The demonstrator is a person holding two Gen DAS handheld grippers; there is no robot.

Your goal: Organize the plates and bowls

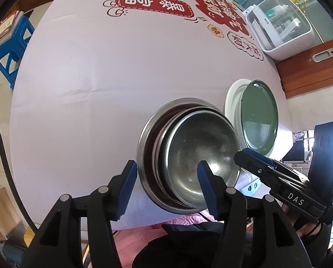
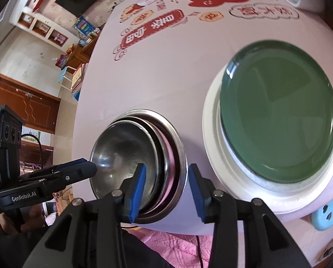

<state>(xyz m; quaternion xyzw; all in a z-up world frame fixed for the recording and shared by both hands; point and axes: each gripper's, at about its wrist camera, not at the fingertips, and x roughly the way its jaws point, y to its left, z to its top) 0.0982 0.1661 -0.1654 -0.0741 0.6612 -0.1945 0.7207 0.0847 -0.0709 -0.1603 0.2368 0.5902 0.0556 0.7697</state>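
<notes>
A stack of nested steel bowls [image 1: 200, 147] [image 2: 121, 149] sits near the table's front edge. Beside it a green plate [image 1: 259, 120] [image 2: 278, 111] rests on a larger white plate [image 1: 231, 102] [image 2: 211, 134]. My left gripper [image 1: 166, 178] is open astride the stack's near-left rim, one finger inside the top bowl and one outside, with gaps at the pads. My right gripper [image 2: 167, 185] is open astride the opposite rim in the same way. Each gripper shows in the other's view: the right gripper [image 1: 240, 156] at the bowl's right, the left gripper [image 2: 92, 167] at its left.
The round table [image 1: 88, 78] wears a white cloth with red printed labels at its far side. A white box with a clear lid [image 1: 280, 26] stands at the far right edge. A blue stool [image 1: 9, 44] and a light-blue stool [image 2: 329, 212] stand on the floor beside it.
</notes>
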